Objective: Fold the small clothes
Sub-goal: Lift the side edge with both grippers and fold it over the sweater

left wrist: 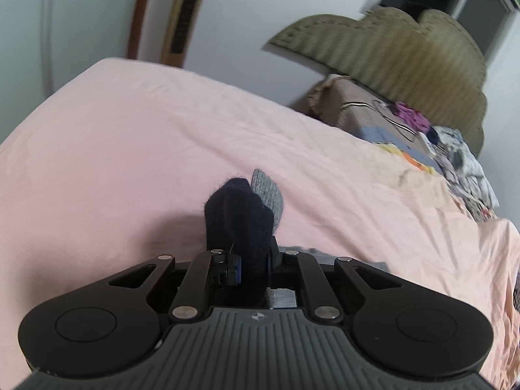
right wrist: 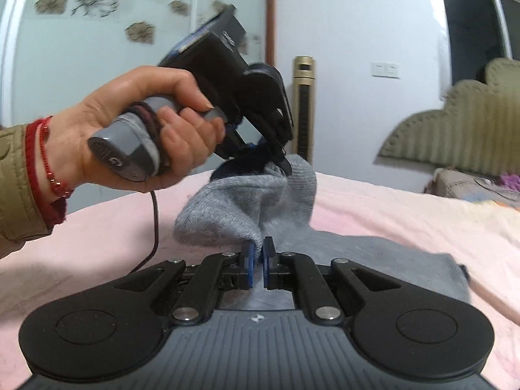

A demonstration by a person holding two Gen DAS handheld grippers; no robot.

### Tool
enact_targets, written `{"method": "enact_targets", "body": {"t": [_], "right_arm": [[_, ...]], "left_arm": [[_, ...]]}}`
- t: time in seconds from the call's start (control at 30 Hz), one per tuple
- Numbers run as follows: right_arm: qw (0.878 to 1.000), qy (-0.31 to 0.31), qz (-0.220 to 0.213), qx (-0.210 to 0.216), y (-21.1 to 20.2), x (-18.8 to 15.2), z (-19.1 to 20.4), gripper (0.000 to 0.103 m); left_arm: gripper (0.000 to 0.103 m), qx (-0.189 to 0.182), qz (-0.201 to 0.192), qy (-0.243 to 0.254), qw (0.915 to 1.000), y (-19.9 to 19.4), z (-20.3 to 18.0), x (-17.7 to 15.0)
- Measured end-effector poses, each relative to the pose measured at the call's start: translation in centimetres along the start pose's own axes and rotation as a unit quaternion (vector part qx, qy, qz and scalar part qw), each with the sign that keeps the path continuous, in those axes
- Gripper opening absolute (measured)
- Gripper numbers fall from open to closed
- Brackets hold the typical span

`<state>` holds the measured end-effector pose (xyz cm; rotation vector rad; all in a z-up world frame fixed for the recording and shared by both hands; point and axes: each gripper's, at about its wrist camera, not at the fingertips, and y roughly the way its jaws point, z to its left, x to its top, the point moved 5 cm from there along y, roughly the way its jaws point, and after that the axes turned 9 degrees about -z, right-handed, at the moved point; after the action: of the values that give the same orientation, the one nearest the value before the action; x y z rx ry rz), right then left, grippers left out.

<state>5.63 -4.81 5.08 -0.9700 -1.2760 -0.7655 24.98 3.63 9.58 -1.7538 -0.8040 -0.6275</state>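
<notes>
Because a fold needs two held points, each pair of tongs pinches the same garment at a different place: the right gripper [right wrist: 259,253] has its blue pads [right wrist: 248,260] closed on a low edge of the grey knitted garment with a dark navy trim [right wrist: 247,208], near the camera, while the left gripper [right wrist: 260,156] is closed on the dark navy end of it, higher and farther away. In the left wrist view the left gripper [left wrist: 253,260] shows this dark woolly trim [left wrist: 239,217] bunched between its closed fingers, with a small piece of grey knit behind it. I judge that the upper end is being carried over the lower part, so the step in hand is the first fold and it is not yet finished. The rest of the garment lies flat on the pale pink bed sheet [right wrist: 373,214], spreading to the right of the right gripper. The person's left hand [right wrist: 139,123] wraps the grey handle of the left tool from below, with the wrist bent so that the tool tilts downward to the right; a red bead bracelet [right wrist: 48,162] and an olive sleeve are at the wrist, and a thin cable hangs from the handle. At the far right there is an olive padded headboard [left wrist: 406,55], and below it a pile of mixed coloured clothes [left wrist: 455,156] waits on the bed.
</notes>
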Motion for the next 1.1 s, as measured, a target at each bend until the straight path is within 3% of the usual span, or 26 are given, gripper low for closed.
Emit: {"method": "enact_targets", "body": {"t": [0.13, 0.37, 0.8, 0.93, 1.03, 1.1], "right_arm": [[1.0, 0.01, 0.006, -0.021, -1.9, -0.6, -1.5, 0.005], [0.998, 0.037, 0.015, -0.051, -1.5, -1.8, -4.6, 0.005], [0.99, 0.09, 0.043, -0.102, -4.7, -4.6, -9.0, 0.005], [0.985, 0.109, 0.055, -0.126, -5.5, -5.5, -10.7, 0.005], [0.977, 0.154, 0.08, -0.12, -5.3, -6.4, -12.1, 0.005], [0.973, 0.176, 0.093, -0.119, -5.2, -7.1, -12.7, 0.005]], "left_arm": [[0.014, -0.019, 0.004, 0.016, 0.9997, 0.2, -3.3, -0.5], [0.014, -0.038, 0.019, 0.049, 0.9979, 1.7, -8.3, -2.2], [0.014, -0.08, 0.069, 0.092, 0.9902, 6.3, -16.1, -6.8], [0.014, -0.084, 0.083, 0.105, 0.9875, 8.1, -18.0, -8.3], [0.014, -0.082, 0.098, 0.127, 0.9836, 9.9, -19.2, -9.7], [0.021, -0.09, 0.104, 0.14, 0.9806, 10.8, -19.8, -10.7]]}}
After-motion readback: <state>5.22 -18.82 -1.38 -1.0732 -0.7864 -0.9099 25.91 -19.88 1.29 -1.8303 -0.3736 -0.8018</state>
